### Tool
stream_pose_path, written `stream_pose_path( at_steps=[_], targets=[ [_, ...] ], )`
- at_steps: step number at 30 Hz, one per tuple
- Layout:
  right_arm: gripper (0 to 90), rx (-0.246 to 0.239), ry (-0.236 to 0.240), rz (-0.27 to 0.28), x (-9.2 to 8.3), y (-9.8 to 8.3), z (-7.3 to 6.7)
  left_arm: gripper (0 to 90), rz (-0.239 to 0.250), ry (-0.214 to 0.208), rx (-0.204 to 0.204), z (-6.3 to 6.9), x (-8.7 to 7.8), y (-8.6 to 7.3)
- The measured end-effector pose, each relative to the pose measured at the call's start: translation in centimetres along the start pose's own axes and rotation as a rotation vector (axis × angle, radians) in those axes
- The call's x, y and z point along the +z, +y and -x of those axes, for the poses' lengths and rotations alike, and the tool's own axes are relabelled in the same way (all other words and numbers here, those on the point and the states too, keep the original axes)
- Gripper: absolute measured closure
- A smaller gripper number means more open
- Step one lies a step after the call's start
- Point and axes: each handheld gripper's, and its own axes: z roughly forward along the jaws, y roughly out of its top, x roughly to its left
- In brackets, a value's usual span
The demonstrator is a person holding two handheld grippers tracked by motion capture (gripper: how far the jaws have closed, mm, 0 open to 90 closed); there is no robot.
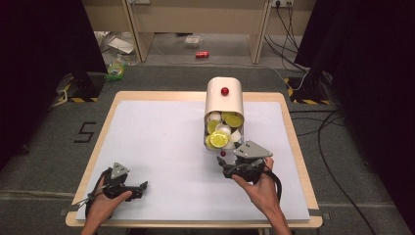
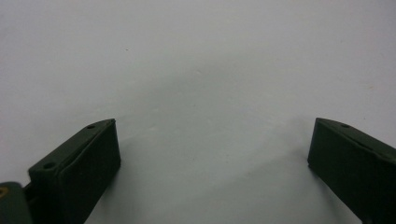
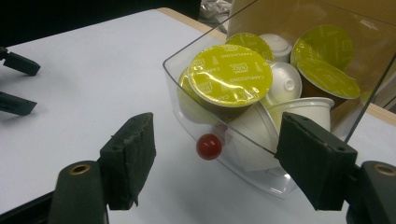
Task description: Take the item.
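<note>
A white dispenser box (image 1: 224,100) with a red knob on top stands at the back of the table. Its clear drawer (image 1: 208,142) is pulled out toward me and holds several coffee capsules (image 3: 231,77), some with yellow-green foil lids, some white. A small red knob (image 3: 208,146) sits on the drawer's front wall. My right gripper (image 3: 219,140) is open, its jaws standing either side of that knob and a little short of it; from above, the right gripper (image 1: 222,166) lies just below the drawer front. My left gripper (image 2: 212,149) is open over bare mat at the table's near left (image 1: 143,190).
A white mat (image 1: 161,147) covers the wooden table (image 1: 293,142). The left gripper's two jaws (image 3: 16,84) appear far off at the left of the right gripper view. Cables, a red can (image 1: 202,54) and loose litter lie on the floor beyond the table.
</note>
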Motion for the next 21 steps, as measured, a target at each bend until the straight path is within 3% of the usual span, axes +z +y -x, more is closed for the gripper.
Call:
stream_pose_path(
  at_steps=[6,8,15,21],
  targets=[
    [28.5,0.006,0.014,-0.003,-0.09,0.03,0.08,1.6,0.000,0.000,0.000,0.00,0.00,0.00],
    [28.0,0.029,0.021,0.004,-0.13,0.11,0.19,1.6,0.000,0.000,0.000,0.00,0.00,0.00],
    [26.6,0.060,-0.005,0.057,-0.78,0.55,0.66,1.6,0.000,0.000,0.000,0.00,0.00,0.00],
    [26.5,0.063,-0.012,0.065,-0.70,0.83,0.78,1.6,-0.001,0.000,-0.001,0.00,0.00,0.01]
  ],
)
